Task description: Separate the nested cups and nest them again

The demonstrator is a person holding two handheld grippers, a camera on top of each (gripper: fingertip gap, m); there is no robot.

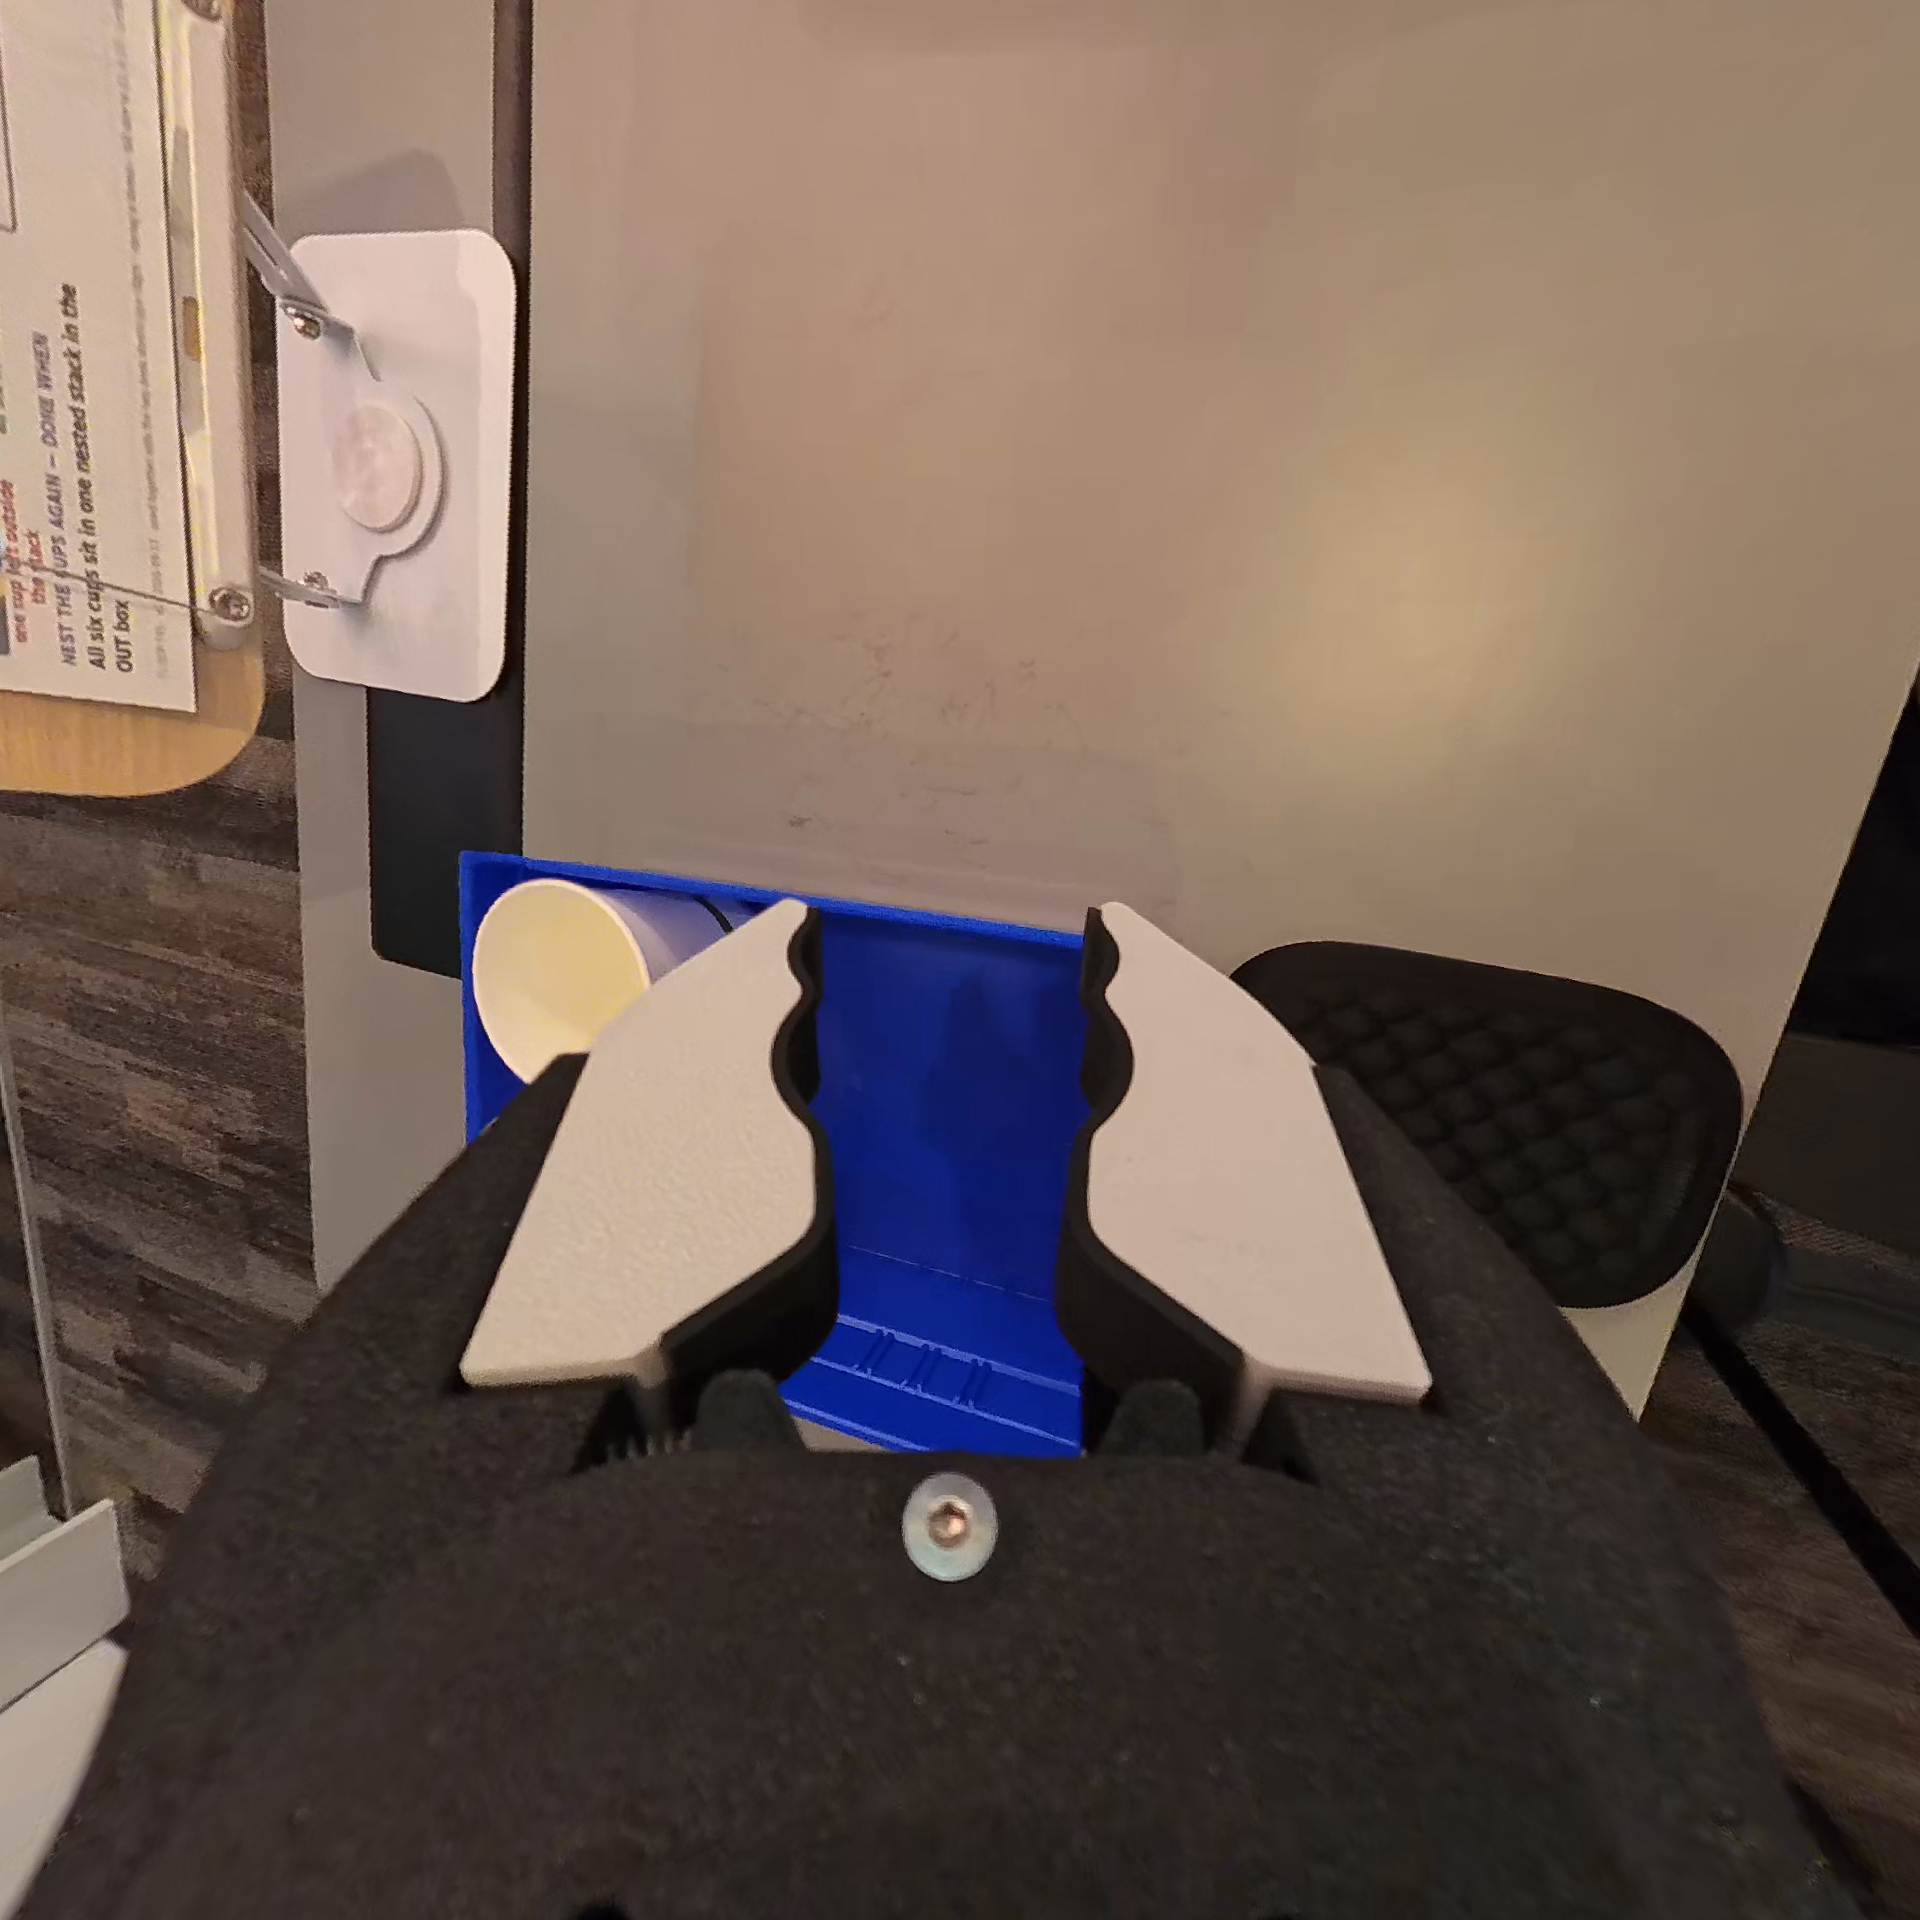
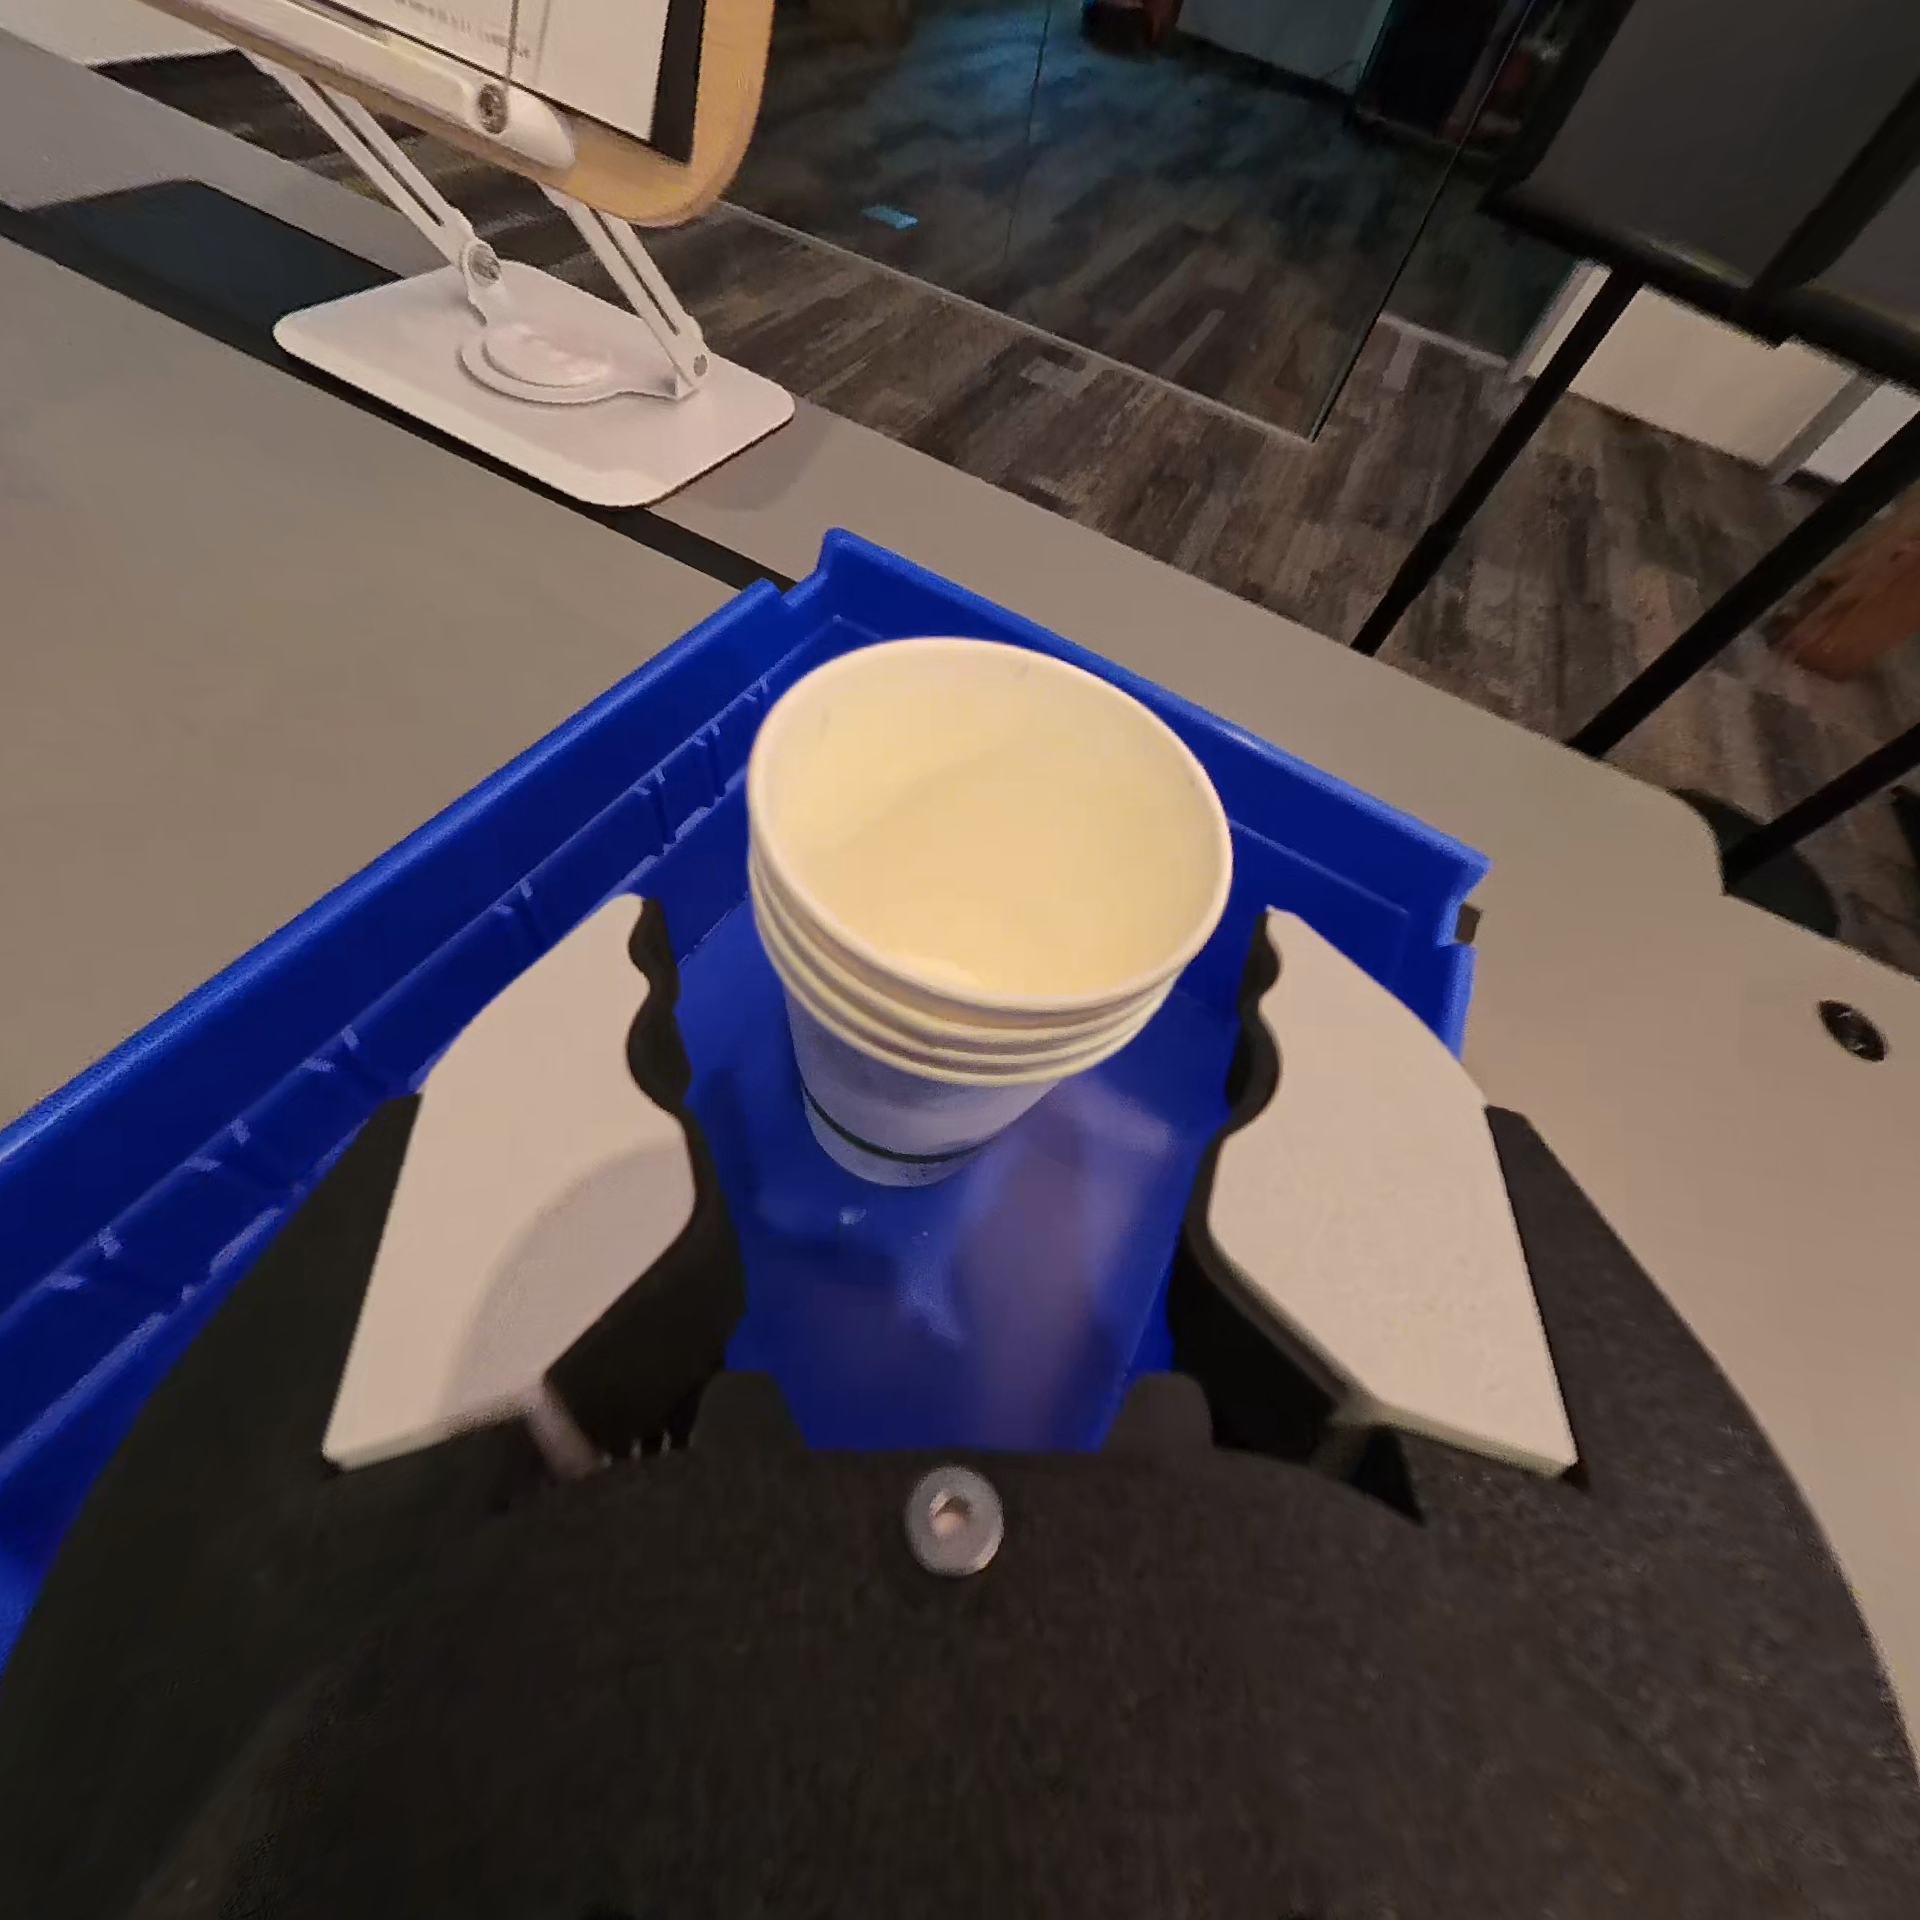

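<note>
A stack of several nested paper cups [image 2: 987,914], blue outside and cream inside, stands upright in a blue plastic bin [image 2: 416,883]. My right gripper [image 2: 951,966] is open above the bin, with the stack just ahead between its grey fingers [image 2: 520,1174], not touching them. In the left wrist view the same cups [image 1: 566,971] show at the upper left of the blue bin [image 1: 935,1091], partly hidden behind the left finger. My left gripper [image 1: 945,940] is open and empty over the bin, to the side of the cups.
The bin sits near the grey table's [image 2: 260,675] edge. A white stand [image 2: 540,395] holding a wooden-framed board with a sheet stands behind it. A black mesh chair [image 1: 1507,1101] is beside the table. Dark wood-pattern floor lies beyond the edge.
</note>
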